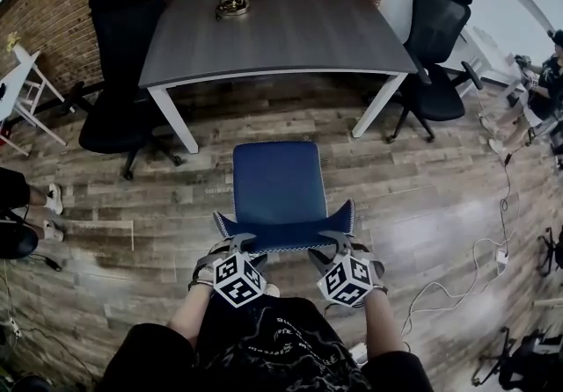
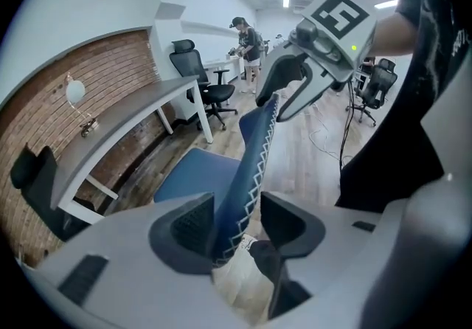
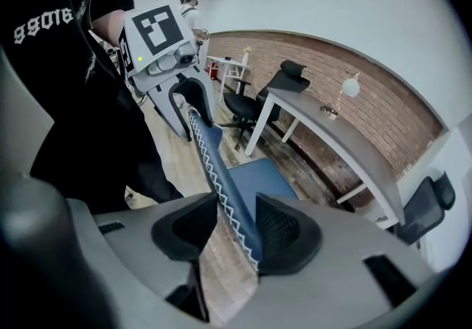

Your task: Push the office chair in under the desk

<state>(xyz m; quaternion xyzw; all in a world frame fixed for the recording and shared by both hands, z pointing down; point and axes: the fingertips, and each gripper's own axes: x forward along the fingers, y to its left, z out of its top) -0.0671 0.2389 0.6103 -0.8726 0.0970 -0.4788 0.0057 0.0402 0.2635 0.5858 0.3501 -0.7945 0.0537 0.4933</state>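
Blue chair back (image 1: 283, 235) sits loose in left gripper (image 1: 236, 246) and right gripper (image 1: 339, 243).

Chair backrest (image 2: 256, 144) between parted gripper (image 2: 237, 218) jaws

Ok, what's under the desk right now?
Only bare wood floor shows between the white legs of the desk; the blue chair stands short of it. The desktop covers the space further back.
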